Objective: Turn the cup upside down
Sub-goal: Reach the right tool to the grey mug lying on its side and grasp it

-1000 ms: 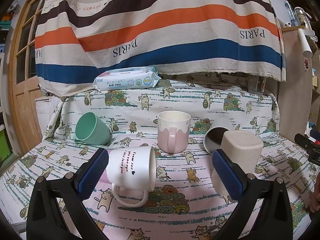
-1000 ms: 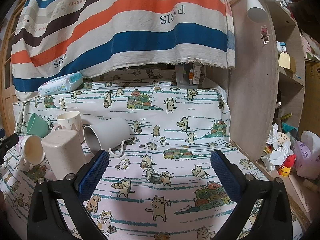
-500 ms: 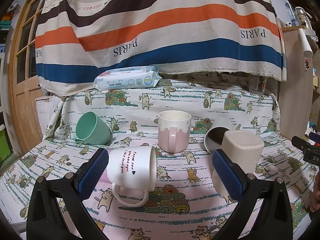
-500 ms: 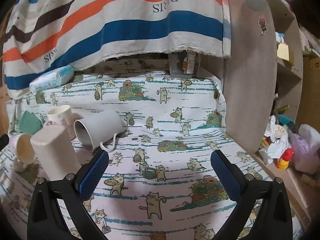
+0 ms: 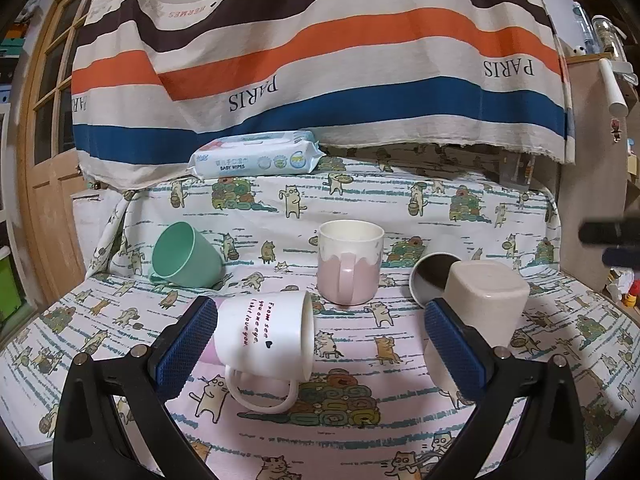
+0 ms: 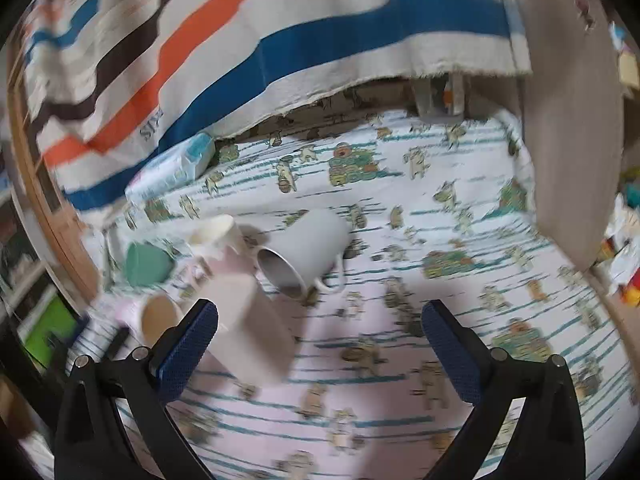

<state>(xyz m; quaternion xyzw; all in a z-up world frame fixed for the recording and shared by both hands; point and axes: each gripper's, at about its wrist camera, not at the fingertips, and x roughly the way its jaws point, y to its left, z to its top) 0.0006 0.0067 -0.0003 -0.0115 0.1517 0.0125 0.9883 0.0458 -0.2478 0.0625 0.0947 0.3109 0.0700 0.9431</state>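
Now my left tongs (image 5: pixel 320 344) gape over the cat-print cloth (image 5: pixel 360 400), their knurled blue pads flanking a glossy white mug (image 5: pixel 262 334) lying on its side, handle toward me. Beside it stands a squarish beige cup (image 5: pixel 486 300), bottom up. My right tongs (image 6: pixel 320 344), also spread wide and empty, face a grey mug (image 6: pixel 306 250) lying on its side in a blurred view.

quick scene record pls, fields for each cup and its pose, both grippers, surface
surface: cat-print cloth
white text mug: on its side, mouth to the right, handle toward camera
pink-and-cream mug: upright
green cup: on its side
grey mug: on its side, mouth toward camera
beige square cup: upside down
baby wipes pack: at back
left gripper: open, empty
right gripper: open, empty, view blurred
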